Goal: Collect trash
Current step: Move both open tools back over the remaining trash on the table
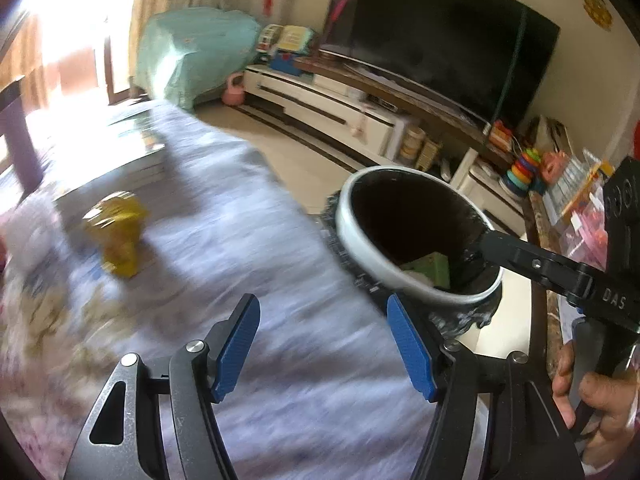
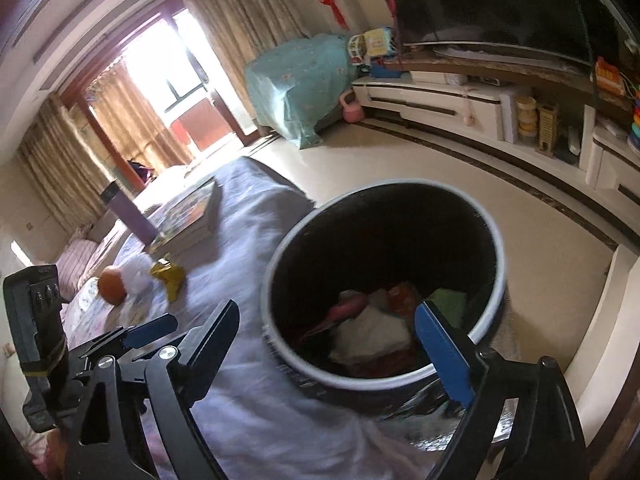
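Observation:
A round trash bin (image 1: 352,240) (image 2: 360,382) with a white rim and a black liner stands at the edge of a lavender-clothed table (image 1: 240,240). White paper (image 2: 372,336), a green piece and pink and red scraps lie inside it. A crumpled yellow wrapper (image 1: 116,236) (image 2: 170,278) lies on the cloth. My left gripper (image 1: 322,304) is open and empty over the cloth, just left of the bin. My right gripper (image 2: 326,308) hangs open and empty over the bin's near rim; one of its fingers (image 1: 520,256) reaches over the rim in the left wrist view.
A brown round object (image 2: 111,284) and a white wad (image 2: 138,276) lie beside the wrapper. A stack of books (image 2: 184,216) sits farther along the cloth. Beyond the bin are bare floor (image 2: 400,160), a low TV stand (image 2: 432,100) and a shelf of toys.

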`<action>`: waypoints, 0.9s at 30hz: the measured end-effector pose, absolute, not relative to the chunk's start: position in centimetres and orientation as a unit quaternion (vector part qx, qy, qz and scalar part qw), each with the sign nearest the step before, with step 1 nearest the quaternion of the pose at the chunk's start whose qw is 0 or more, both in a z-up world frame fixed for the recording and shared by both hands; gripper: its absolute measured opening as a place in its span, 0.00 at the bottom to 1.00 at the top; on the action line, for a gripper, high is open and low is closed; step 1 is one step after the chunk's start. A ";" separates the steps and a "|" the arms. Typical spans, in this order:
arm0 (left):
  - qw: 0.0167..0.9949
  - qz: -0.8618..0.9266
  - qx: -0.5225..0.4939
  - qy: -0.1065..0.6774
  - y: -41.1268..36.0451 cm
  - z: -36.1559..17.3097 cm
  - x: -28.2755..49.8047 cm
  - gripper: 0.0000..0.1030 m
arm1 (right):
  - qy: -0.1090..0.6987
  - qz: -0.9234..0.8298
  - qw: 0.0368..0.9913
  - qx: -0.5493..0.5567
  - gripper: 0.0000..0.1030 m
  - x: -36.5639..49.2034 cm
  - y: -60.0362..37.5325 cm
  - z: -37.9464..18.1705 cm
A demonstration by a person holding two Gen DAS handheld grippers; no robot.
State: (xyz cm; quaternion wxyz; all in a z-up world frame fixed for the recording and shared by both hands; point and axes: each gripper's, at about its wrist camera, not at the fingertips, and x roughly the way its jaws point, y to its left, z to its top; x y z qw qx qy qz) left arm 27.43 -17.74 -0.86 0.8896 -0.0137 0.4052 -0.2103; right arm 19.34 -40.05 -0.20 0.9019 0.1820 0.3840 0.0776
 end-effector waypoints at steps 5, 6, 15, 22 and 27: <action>0.902 -0.168 -0.012 0.398 -13.2 -1.0 24.8 0.65 | 0.383 0.093 0.904 0.167 0.95 18.5 -36.4 0.3; 0.903 -0.161 -0.014 0.399 -12.3 -1.1 24.6 0.67 | 0.383 0.101 0.904 0.162 0.95 18.5 -35.4 0.4; 0.910 -0.075 -0.041 0.406 -4.3 -1.4 21.1 0.80 | 0.393 0.134 0.903 0.113 0.97 18.0 -27.5 -1.0; 0.908 -0.011 -0.075 0.413 0.1 -1.4 20.2 0.91 | 0.388 0.159 0.896 0.144 0.97 18.3 -24.2 -3.1; 0.907 0.038 -0.063 0.414 1.7 -1.5 20.1 0.95 | 0.395 0.171 0.892 0.140 0.97 19.0 -22.1 -4.0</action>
